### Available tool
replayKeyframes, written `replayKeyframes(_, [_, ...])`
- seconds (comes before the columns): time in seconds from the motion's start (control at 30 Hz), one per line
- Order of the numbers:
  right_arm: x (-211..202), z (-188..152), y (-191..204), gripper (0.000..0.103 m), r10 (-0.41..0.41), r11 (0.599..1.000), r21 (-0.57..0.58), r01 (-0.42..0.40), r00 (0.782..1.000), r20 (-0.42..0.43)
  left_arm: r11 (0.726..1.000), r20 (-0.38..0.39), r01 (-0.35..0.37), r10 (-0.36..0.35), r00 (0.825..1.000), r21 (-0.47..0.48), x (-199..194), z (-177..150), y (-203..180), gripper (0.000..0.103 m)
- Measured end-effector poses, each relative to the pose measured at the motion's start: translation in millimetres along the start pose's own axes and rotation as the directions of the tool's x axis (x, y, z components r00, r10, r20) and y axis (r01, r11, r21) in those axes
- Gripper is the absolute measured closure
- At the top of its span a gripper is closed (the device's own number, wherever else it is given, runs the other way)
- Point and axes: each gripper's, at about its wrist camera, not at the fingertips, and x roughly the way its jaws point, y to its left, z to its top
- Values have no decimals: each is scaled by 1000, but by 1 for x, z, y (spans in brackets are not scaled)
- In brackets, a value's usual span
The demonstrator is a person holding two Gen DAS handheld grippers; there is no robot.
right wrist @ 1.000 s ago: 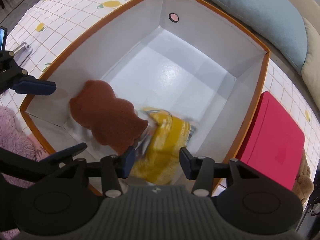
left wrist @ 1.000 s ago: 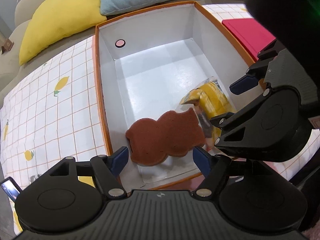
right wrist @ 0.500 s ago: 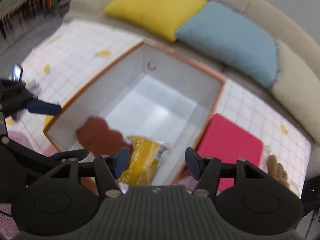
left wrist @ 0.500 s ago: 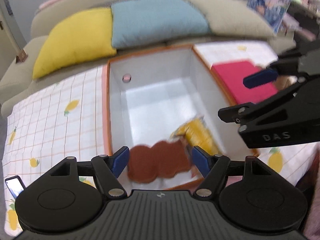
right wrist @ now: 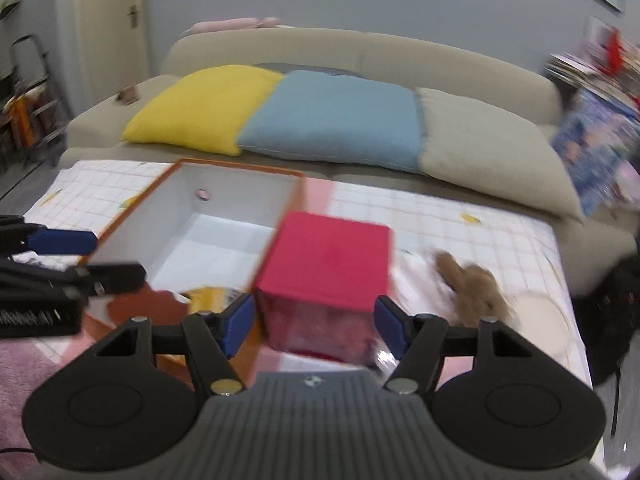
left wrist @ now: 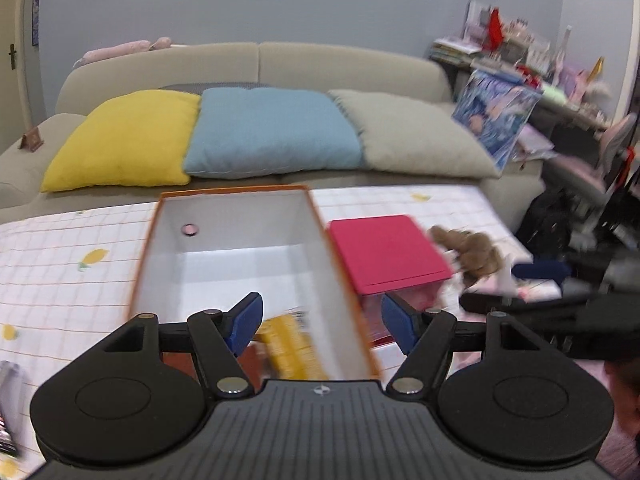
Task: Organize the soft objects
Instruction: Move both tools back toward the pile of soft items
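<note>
the orange box, white inside, sits open on the checked tabletop; the red box stands just beside it; on the box floor, at the near end, lie a brown flat cushion-like piece and a yellow packet; the brown plush toy lies on the tabletop beyond the red box, fuzzy, blurred; it looks light and squashy, likely best pinched across its body; the left gripper and right gripper both have fingers spread wide, holding nothing.
</note>
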Motion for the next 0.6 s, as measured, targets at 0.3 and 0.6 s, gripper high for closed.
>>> replayKeyframes(0.3, [-4,-57,-51,33,-142,984,95,150,986,-86,991,-79,122,-118,990,50,24,-24,-56,23])
replayKeyframes(0.6, [-8,-87,-100,32,-187,940,255,227,968,-170,976,-178,203,-186,966,84,51,-35,-98,23])
